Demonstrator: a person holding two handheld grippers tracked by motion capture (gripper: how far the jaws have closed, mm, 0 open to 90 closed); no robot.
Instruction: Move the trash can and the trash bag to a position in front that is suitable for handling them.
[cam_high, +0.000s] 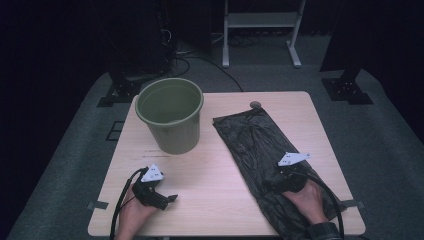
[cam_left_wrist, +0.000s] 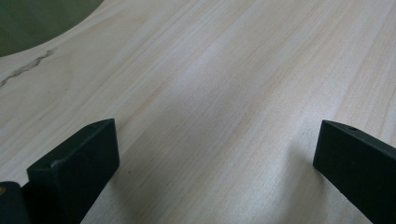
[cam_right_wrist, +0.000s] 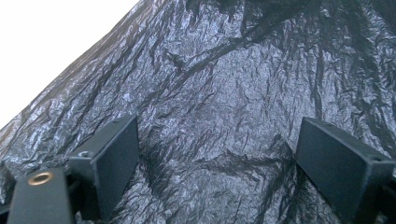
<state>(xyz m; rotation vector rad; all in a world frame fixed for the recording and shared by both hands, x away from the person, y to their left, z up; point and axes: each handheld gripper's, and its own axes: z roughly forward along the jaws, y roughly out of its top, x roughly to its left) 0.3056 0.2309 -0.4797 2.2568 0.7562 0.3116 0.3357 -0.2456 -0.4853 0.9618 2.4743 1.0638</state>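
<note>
Two grippers are idling with jaws wide and empty: the right gripper (cam_high: 278, 181) is hovering over the crinkled black plastic bag (cam_high: 255, 145), lying flat beside the green plastic bucket (cam_high: 170, 114), likely for lining; the left gripper (cam_high: 167, 199) is waiting nearer the person.

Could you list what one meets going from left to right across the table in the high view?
Left gripper → green bucket → black plastic bag → right gripper, which sits over the bag's near part.
</note>
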